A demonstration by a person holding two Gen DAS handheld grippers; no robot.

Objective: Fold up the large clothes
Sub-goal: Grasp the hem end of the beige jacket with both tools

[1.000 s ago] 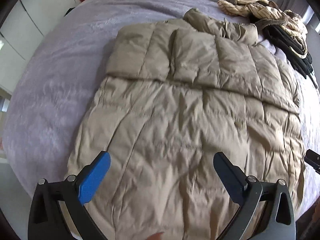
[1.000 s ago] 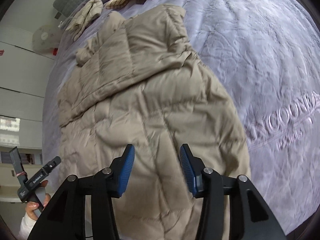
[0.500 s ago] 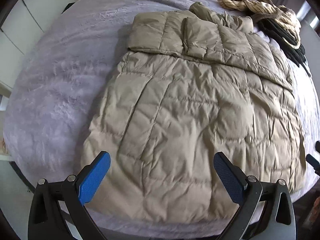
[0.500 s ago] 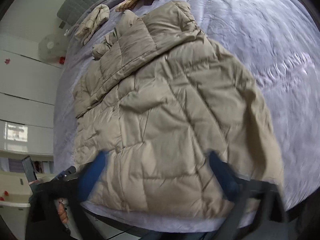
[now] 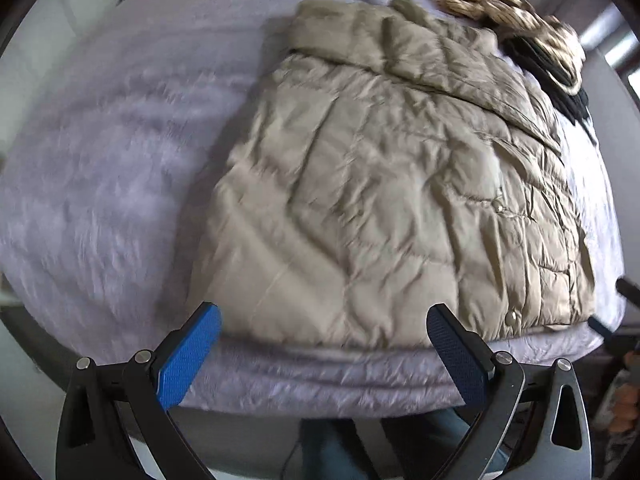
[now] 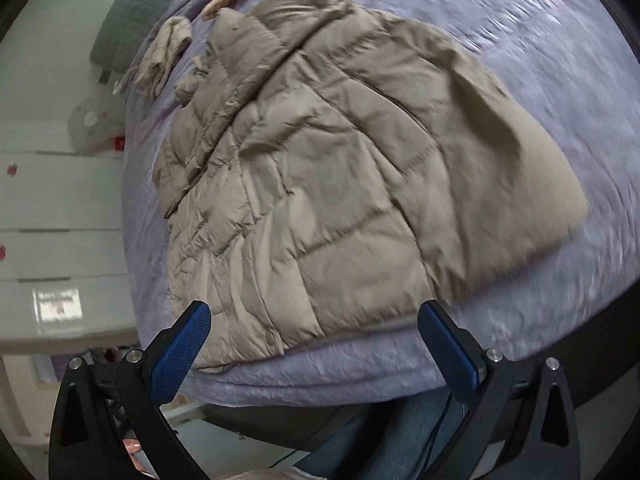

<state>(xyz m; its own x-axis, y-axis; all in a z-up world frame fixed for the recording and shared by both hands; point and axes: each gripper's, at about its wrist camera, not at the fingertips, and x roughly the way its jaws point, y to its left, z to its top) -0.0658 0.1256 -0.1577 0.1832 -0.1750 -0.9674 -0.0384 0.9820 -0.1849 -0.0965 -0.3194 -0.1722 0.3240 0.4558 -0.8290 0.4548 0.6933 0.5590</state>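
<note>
A beige quilted puffer jacket [image 5: 392,184] lies flat on the lavender bed [image 5: 120,184], its sleeves folded across the upper part and its hem near the bed's front edge. The same jacket [image 6: 340,184] fills the middle of the right wrist view. My left gripper [image 5: 324,352] hangs open over the bed's front edge, just short of the hem, nothing between its blue pads. My right gripper [image 6: 314,346] is also wide open at the hem's edge, empty.
A striped cream garment [image 5: 508,8] and dark clothes [image 5: 560,76] are piled at the far right of the bed. A cream garment [image 6: 166,52] lies beyond the jacket, beside a grey headboard [image 6: 132,20]. White cabinets [image 6: 52,208] stand left. A person's jeans [image 6: 384,436] show below.
Both grippers have drawn back from over the jacket to the bed's front edge. The right gripper's jaws went from narrow to wide open. The jacket stays flat.
</note>
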